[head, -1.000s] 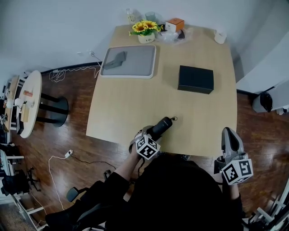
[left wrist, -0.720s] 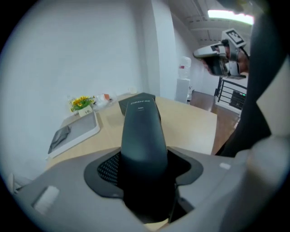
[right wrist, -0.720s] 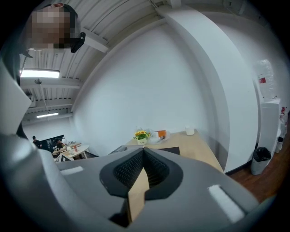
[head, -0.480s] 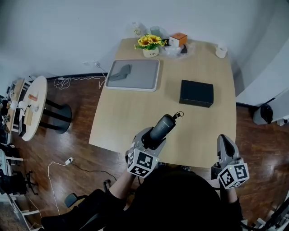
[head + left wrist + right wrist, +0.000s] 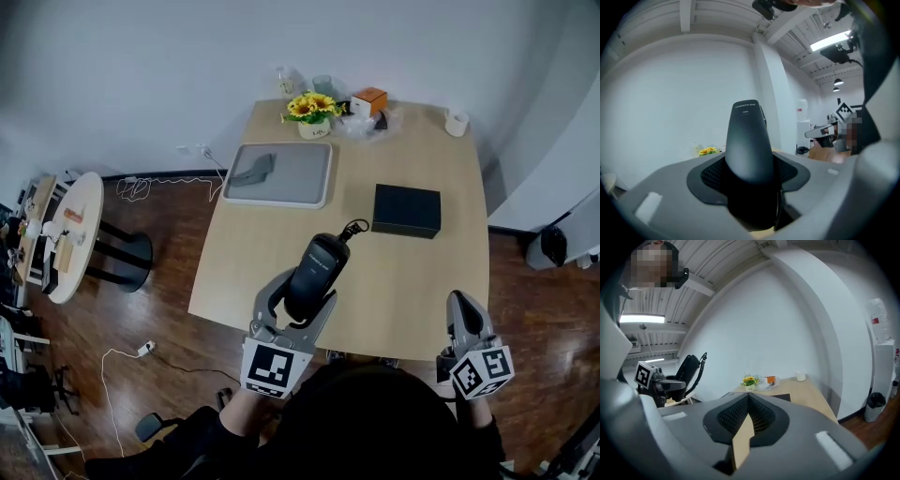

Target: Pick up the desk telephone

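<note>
Over one table (image 5: 412, 272), one handset (image 5: 317, 267), two tools (image 5: 298, 302) (image 5: 463, 302)

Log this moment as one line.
left gripper: shut on telephone handset, held above table | right gripper: shut, empty, near table's front edge

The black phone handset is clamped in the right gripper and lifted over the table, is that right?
Not quite: the left gripper clamps the black phone handset, lifted over the table. The left gripper view shows it between those jaws; the right gripper has its jaws together on nothing.
</note>
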### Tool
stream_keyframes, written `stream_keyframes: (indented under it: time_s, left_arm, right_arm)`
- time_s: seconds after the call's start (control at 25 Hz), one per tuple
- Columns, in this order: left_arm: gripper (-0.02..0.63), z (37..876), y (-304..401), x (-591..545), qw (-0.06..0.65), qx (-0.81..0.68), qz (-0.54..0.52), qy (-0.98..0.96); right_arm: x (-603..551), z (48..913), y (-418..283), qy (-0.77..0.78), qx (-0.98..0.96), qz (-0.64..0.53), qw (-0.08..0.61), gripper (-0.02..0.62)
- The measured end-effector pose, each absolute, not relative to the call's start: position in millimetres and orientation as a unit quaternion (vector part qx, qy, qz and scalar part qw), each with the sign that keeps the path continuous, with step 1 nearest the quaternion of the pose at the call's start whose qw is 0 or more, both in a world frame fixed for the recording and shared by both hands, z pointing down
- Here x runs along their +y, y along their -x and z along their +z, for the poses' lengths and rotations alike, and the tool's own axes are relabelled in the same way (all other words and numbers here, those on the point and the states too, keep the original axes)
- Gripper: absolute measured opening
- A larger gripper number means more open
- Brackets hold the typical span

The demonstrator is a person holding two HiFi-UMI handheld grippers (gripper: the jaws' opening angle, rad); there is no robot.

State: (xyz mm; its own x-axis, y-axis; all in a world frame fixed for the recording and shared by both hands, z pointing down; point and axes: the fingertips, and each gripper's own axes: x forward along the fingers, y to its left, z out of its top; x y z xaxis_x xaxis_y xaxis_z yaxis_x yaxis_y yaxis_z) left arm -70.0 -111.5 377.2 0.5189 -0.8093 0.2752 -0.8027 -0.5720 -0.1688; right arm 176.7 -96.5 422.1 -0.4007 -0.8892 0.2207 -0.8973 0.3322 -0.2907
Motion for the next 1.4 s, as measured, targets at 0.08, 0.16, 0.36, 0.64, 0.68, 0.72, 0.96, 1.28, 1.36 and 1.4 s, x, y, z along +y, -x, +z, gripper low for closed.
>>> stream_keyframes:
  time_s: [0.08,0.16,0.36,0.64,0.68,0.72,0.96,1.28,1.36,1.4]
  left_arm:
    - [0.261,371,69,-113,0.006,0.465,-0.147,0.873]
    - [0.261,372,68,-114,0.003,0.462,-0.148,0.874]
    - [0.261,378,65,-111,-0.001,0.455,-0.159,0.876]
    - [0.261,377,67,-107,0.002,0.459,-0.158,0.874]
    - [0.261,377,68,-107,0.002,0.459,-0.157,0.874]
    - [0.261,376,68,-106,0.002,0.46,-0.155,0.874]
    - [0.261,373,69,-107,0.004,0.459,-0.156,0.875]
    - [0.261,374,69,-107,0.004,0.459,-0.154,0.875]
    - [0.261,374,69,-108,0.003,0.46,-0.15,0.875]
    - [0.261,373,69,-108,0.004,0.46,-0.148,0.875]
  right_arm:
    - [-97,423,-178,-0.548,-0.815,0.187,0.01,0.0]
    - [-96,423,-179,-0.549,-0.815,0.188,0.009,0.0]
    - [-93,421,-182,-0.551,-0.813,0.187,0.007,0.0]
    - [-84,415,-182,-0.551,-0.816,0.174,0.002,0.0]
    - [-84,415,-182,-0.551,-0.816,0.174,0.001,0.0]
    - [-83,415,-182,-0.551,-0.816,0.174,0.001,0.0]
    - [-83,412,-177,-0.545,-0.822,0.166,0.007,0.0]
    - [-83,414,-176,-0.545,-0.821,0.167,0.011,0.0]
    - [-83,414,-176,-0.546,-0.821,0.167,0.012,0.0]
    - [-83,415,-176,-0.546,-0.821,0.167,0.013,0.0]
